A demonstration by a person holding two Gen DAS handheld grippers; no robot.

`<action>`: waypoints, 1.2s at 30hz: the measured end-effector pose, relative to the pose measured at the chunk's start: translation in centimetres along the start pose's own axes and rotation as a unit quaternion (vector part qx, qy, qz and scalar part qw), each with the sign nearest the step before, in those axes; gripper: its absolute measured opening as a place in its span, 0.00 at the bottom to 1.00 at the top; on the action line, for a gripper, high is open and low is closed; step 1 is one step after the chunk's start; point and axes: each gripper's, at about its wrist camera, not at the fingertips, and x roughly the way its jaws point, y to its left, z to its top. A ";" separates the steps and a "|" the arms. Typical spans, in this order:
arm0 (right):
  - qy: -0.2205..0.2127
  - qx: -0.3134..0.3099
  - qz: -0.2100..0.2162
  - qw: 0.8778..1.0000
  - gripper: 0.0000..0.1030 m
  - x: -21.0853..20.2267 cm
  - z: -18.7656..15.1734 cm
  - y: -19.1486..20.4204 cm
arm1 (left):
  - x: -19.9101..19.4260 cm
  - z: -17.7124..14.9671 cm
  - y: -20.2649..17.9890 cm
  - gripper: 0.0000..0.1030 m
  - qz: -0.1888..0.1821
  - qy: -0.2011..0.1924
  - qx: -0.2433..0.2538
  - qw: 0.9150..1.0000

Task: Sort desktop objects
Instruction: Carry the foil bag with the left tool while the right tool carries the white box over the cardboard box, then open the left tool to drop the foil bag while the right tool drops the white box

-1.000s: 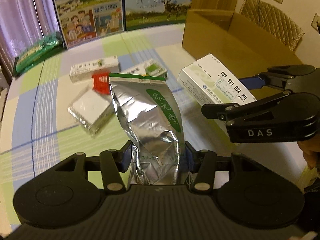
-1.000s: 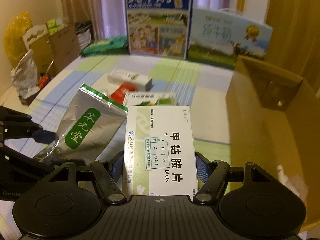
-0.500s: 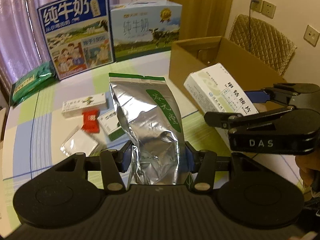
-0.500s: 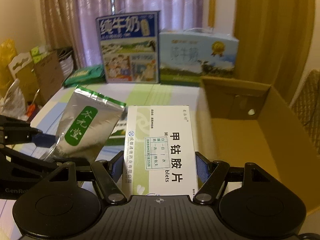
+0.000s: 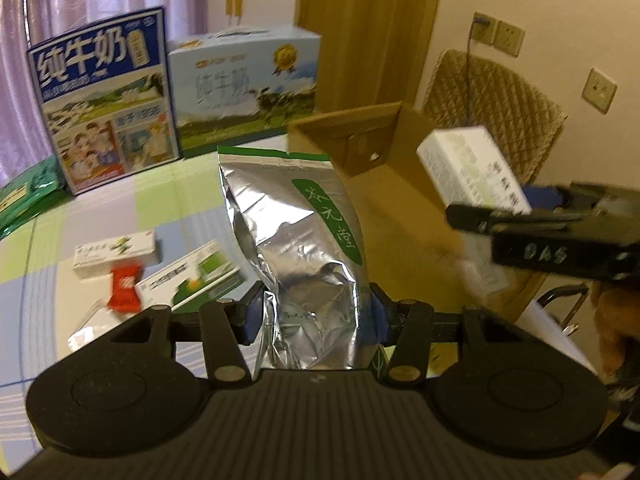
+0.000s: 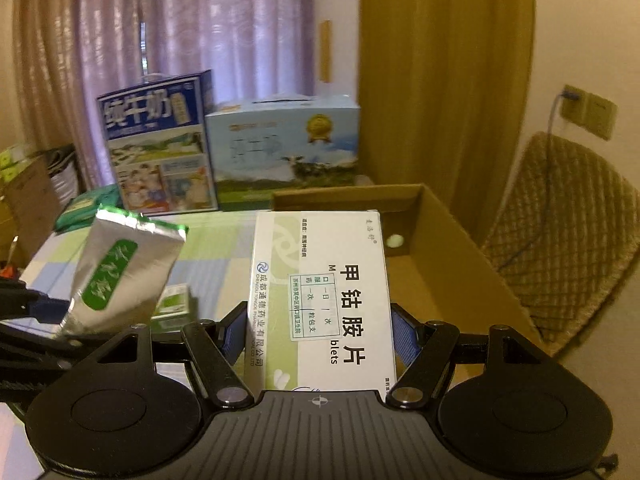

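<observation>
- The left gripper (image 5: 316,314) was clamped on the lower part of a silver foil pouch (image 5: 298,236), its blue pads pressed against the crinkled sides; the pouch stood upright between them, long axis pointing away from the camera, green-edged top uppermost.
- The right gripper (image 6: 319,330) was closed across the short side of a white medicine box (image 6: 322,300), which stuck straight out forward along the fingers, printed face up.
- Both loads were held in the air above the checked tablecloth (image 5: 120,216), not resting on anything.
- The open cardboard box (image 6: 452,248) lay just ahead and to the right of the medicine box, whose far end already overlapped the carton's near left wall in the right wrist view. I judged the right hand nearer; the pouch was to the left, with the carton's corner behind it.
- Inside the carton I could see bare brown floor and a round hole in the far wall; the near part of the floor was hidden, so I could not tell whether anything lay there.
- On the table were two small white-and-green boxes (image 5: 116,256) (image 5: 192,276) and a red packet (image 5: 126,292), well apart from the carton.
- Two milk cartons (image 5: 108,108) (image 5: 248,84) stood at the far edge.
</observation>
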 end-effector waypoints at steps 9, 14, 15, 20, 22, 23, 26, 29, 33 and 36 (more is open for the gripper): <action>-0.002 0.008 -0.040 0.999 0.66 -0.1 -0.6 -2.9 | 1.3 1.9 -3.2 0.46 -0.034 -0.015 0.008 0.999; 0.001 0.011 -0.057 0.998 0.66 0.1 -1.0 -4.0 | 2.2 2.7 -4.3 0.46 -0.049 -0.015 0.006 0.999; 0.000 0.012 -0.061 0.998 0.66 0.1 -1.0 -4.2 | 2.5 2.9 -4.4 0.46 -0.053 -0.015 0.005 0.998; 0.002 0.021 -0.076 0.997 0.66 0.3 -1.1 -5.3 | 3.5 3.5 -5.3 0.46 -0.066 -0.014 0.007 0.998; 0.005 0.026 -0.080 0.996 0.66 0.5 -1.3 -5.9 | 3.9 3.9 -5.5 0.46 -0.071 -0.014 0.006 0.997; 0.005 0.027 -0.084 0.996 0.66 0.4 -1.3 -6.2 | 4.2 4.1 -5.7 0.46 -0.074 -0.014 0.005 0.997; 0.004 0.035 -0.093 0.995 0.66 0.5 -1.5 -7.0 | 4.8 4.8 -6.1 0.46 -0.080 -0.017 0.002 0.997; 0.002 0.040 -0.099 0.994 0.66 0.6 -1.5 -7.4 | 5.5 5.4 -6.6 0.46 -0.089 -0.020 -0.002 0.996; 0.000 0.050 -0.098 0.994 0.66 0.8 -1.3 -7.8 | 6.4 5.7 -7.0 0.46 -0.097 -0.020 -0.013 0.995; -0.001 0.054 -0.094 0.994 0.66 0.8 -1.2 -7.8 | 6.8 5.7 -7.0 0.47 -0.108 -0.023 -0.030 0.993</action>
